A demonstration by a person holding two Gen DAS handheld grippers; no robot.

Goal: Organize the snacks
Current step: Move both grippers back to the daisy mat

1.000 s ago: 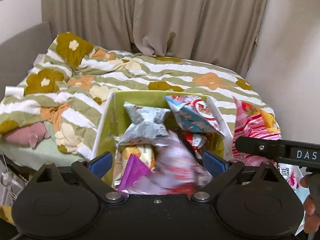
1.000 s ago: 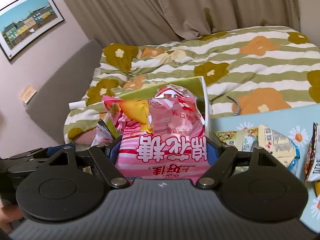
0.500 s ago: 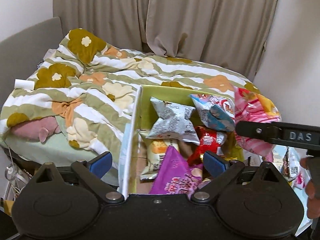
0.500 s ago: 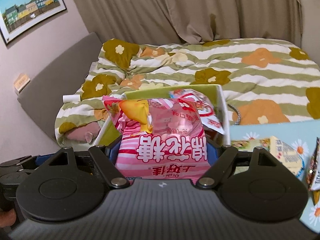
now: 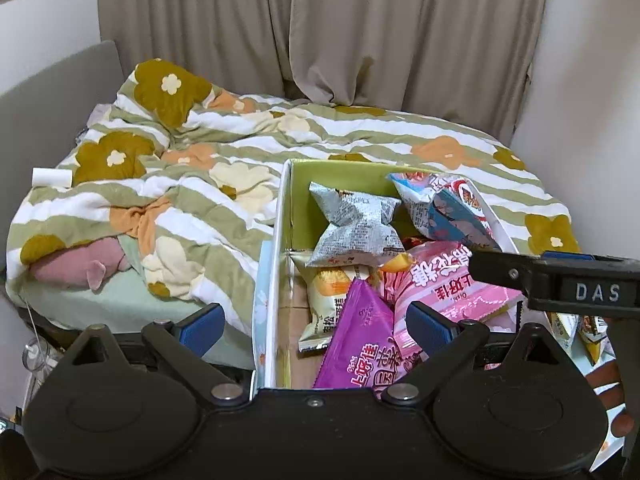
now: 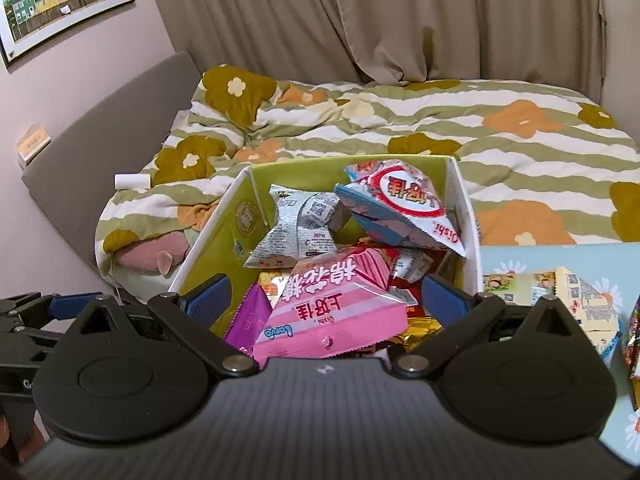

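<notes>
A green-lined cardboard box [image 5: 280, 216] [image 6: 224, 216] holds several snack bags: a grey one [image 5: 352, 228] [image 6: 296, 228], a blue-and-red one [image 5: 444, 208] [image 6: 400, 212], a purple one [image 5: 360, 340] [image 6: 248, 320] and a yellow one [image 5: 326, 300]. A pink striped bag [image 6: 336, 308] [image 5: 448, 284] lies on top of the pile. My right gripper [image 6: 326, 298] is open just above it, not gripping it. My left gripper [image 5: 316, 322] is open and empty over the box's near left corner.
The box stands at the edge of a light blue daisy-print table [image 6: 540, 256] with more snack packs [image 6: 560, 296] to the right. Behind is a bed with a striped floral quilt [image 5: 200, 168] and a pink plush [image 5: 80, 264]. Curtains [image 6: 360, 20] hang at the back.
My right gripper opened and let go of the pink striped bag, which now lies in the box. My left gripper shifted left and back; the purple bag it dropped rests in the box.
</notes>
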